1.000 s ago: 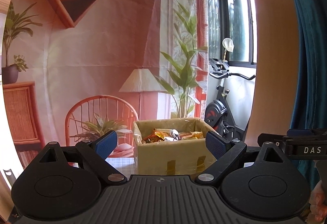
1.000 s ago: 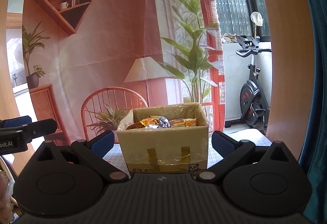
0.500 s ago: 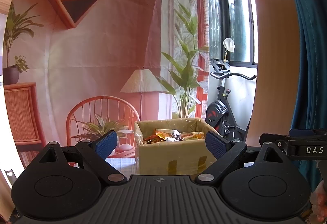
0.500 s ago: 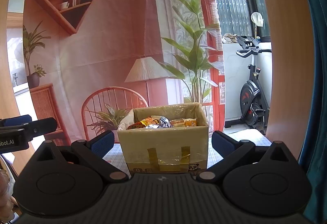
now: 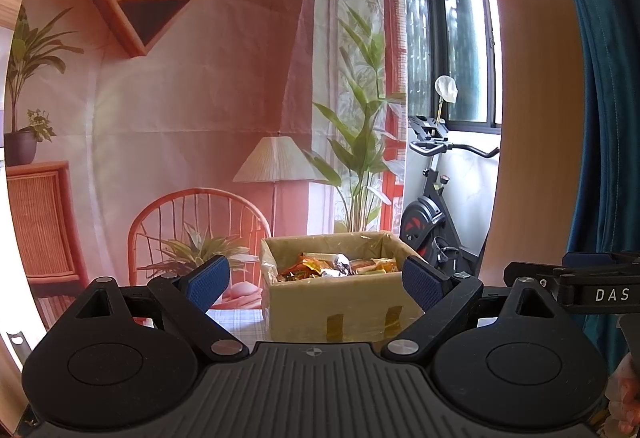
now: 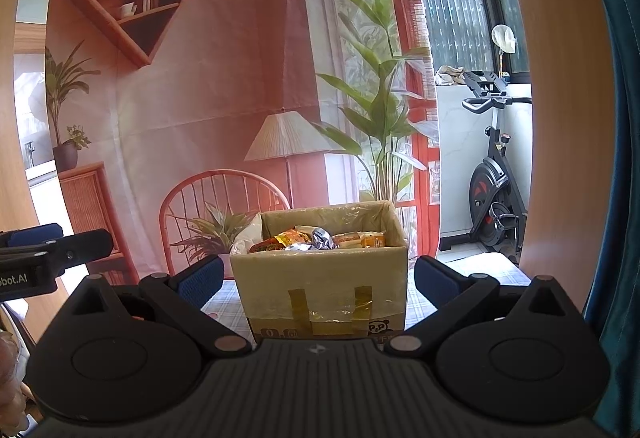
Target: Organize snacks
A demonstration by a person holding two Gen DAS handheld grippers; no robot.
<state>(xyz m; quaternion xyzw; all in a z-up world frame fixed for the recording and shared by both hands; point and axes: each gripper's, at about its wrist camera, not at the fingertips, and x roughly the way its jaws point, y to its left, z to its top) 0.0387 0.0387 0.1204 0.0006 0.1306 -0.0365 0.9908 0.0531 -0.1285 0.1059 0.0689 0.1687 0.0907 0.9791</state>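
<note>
Two wide-open, empty hand-held grippers, left (image 5: 316, 280) and right (image 6: 316, 276), before snack-filled cardboard box (image 6: 324, 286), exercise bike (image 6: 494, 174) beyond.

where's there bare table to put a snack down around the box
Bare checked tablecloth shows right of the cardboard box, reaching toward the far table edge. A narrower strip shows on its left. The box itself is crowded: snack packets are heaped nearly to its rim. Both the left gripper and right gripper are open, holding nothing.
</note>
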